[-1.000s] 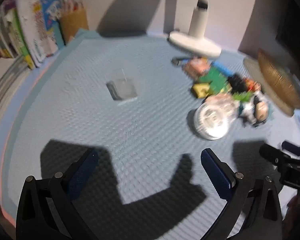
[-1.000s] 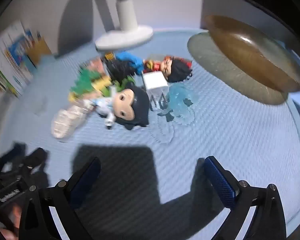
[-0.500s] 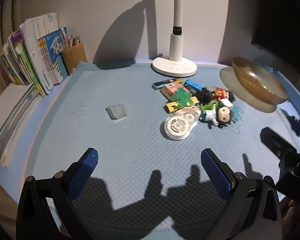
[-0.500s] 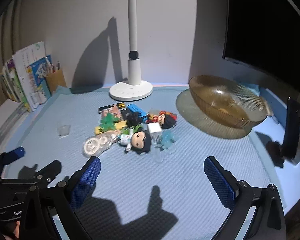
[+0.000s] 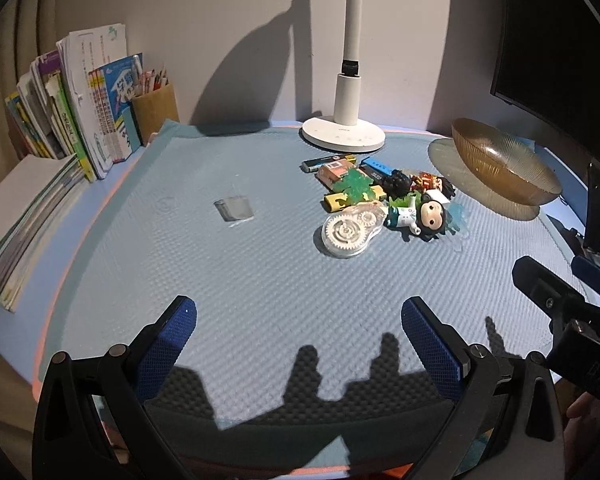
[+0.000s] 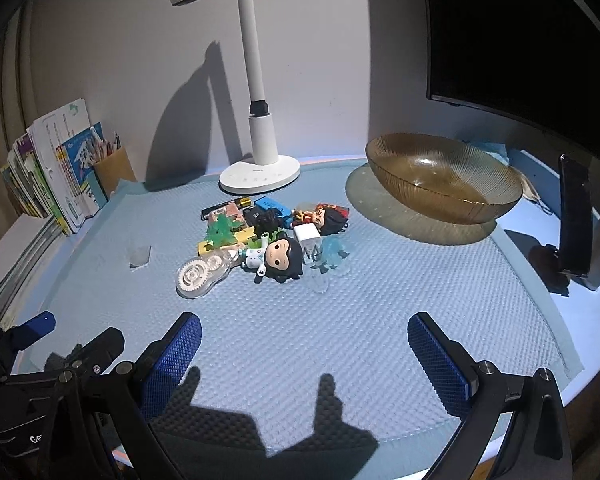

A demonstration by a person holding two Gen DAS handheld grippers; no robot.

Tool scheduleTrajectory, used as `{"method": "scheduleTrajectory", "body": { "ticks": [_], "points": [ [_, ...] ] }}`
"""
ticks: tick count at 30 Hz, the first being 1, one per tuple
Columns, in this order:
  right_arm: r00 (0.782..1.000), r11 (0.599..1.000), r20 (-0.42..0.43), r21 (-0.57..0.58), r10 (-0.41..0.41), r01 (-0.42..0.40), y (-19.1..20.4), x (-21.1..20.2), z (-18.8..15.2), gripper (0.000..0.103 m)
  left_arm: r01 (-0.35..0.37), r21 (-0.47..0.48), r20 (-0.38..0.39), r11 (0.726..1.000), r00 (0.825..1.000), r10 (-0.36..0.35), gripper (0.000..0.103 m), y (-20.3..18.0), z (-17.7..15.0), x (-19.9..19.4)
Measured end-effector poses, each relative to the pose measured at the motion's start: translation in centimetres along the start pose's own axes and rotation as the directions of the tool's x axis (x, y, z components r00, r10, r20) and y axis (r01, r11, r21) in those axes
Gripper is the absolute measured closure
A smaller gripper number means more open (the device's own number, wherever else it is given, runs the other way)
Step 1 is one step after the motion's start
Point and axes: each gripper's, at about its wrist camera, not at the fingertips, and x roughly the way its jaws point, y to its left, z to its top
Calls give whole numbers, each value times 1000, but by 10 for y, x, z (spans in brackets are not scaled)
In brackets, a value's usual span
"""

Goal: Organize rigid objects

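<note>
— Blue-padded, both of them: your left gripper (image 5: 299, 322) and right gripper (image 6: 305, 340) hang wide apart and empty over the near edge of the tabletop (image 6: 340, 320), side by side.

— And the things you are sorting?

— Your toy pile (image 6: 268, 240) sits mid-mat, near the amber bowl (image 6: 444, 178) but apart from it. A small clear piece (image 5: 233, 208) lies alone to its left; you cannot tell what it is. Items under the big-headed figurine (image 5: 424, 216) are partly hidden.

Blue mat (image 5: 260, 300) w/ toy pile (image 5: 384, 204), bowl (image 5: 500, 168), lamp (image 5: 342, 136).
</note>
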Motion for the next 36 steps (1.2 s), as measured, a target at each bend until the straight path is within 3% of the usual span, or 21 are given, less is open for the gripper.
{"method": "scheduleTrajectory", "body": {
  "ticks": [10, 17, 24, 27, 31, 36],
  "points": [
    [999, 1000, -26, 6, -22, 22, 3, -2, -13, 0, 17, 23, 4, 1000, 1000, -17, 1, -5, -19, -6],
    [999, 999, 10, -18, -50, 50, 6, -10, -10, 0, 28, 46, 39, 999, 999, -30, 1, -16, -15, -9],
    [998, 998, -57, 66, -8, 12, -20, 21, -11, 0, 50, 47, 10, 998, 999, -50, 1, -4, -13, 12],
    [996, 995, -85, 99, 35, -27, -31, 36, -10, 0, 93, 58, -16, 994, 996, -93, 1, 4, -2, 27],
    [993, 995, -101, 81, 68, -60, -35, 54, 1, 0, 211, 110, -109, 971, 974, -199, 1, 4, 21, 62],
    [988, 996, -122, 22, 93, -91, -32, 78, 22, 15, 218, 194, -173, 956, 967, -186, 1, -12, 42, 107]
  ]
}}
